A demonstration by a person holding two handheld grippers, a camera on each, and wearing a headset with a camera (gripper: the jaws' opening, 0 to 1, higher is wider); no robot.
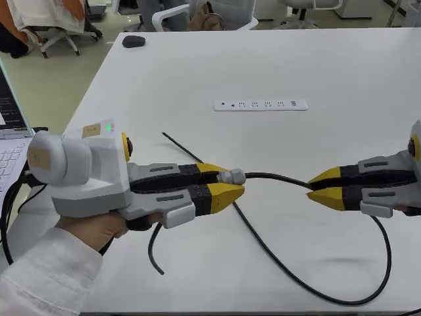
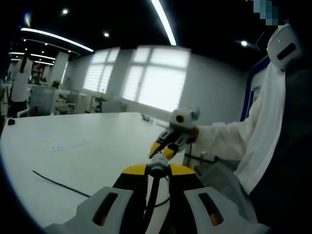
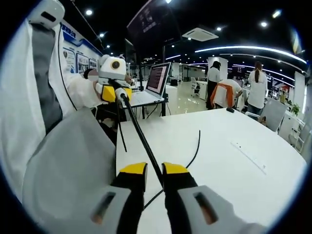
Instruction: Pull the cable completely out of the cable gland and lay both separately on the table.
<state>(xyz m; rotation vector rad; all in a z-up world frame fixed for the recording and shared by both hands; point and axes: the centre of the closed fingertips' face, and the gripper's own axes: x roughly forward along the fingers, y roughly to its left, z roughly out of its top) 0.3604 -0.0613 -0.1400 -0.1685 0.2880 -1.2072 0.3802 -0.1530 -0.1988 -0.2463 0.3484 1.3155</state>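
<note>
With left gripper [image 1: 241,185], clamped on gland [image 1: 231,176] above table [image 1: 197,72], brace steady. With right gripper [image 1: 310,187], pinched on cable [image 1: 276,178] just beyond, pull straight away along gland's axis, without twisting.

Both tongs over the table, cable strung between them

My left gripper [image 1: 230,183] is on the left with the cable gland [image 1: 232,176] between its jaw tips. My right gripper [image 1: 310,187] faces it from the right, closed on the cable [image 1: 276,176], which spans the gap between them above the table [image 1: 197,72]. The rest of the cable loops on the table in front of the right gripper, then passes under the left one. Behind both lies a power strip [image 1: 260,105], and farther back a mouse [image 1: 133,41]. A laptop [image 1: 10,141] sits at the left edge.
</note>
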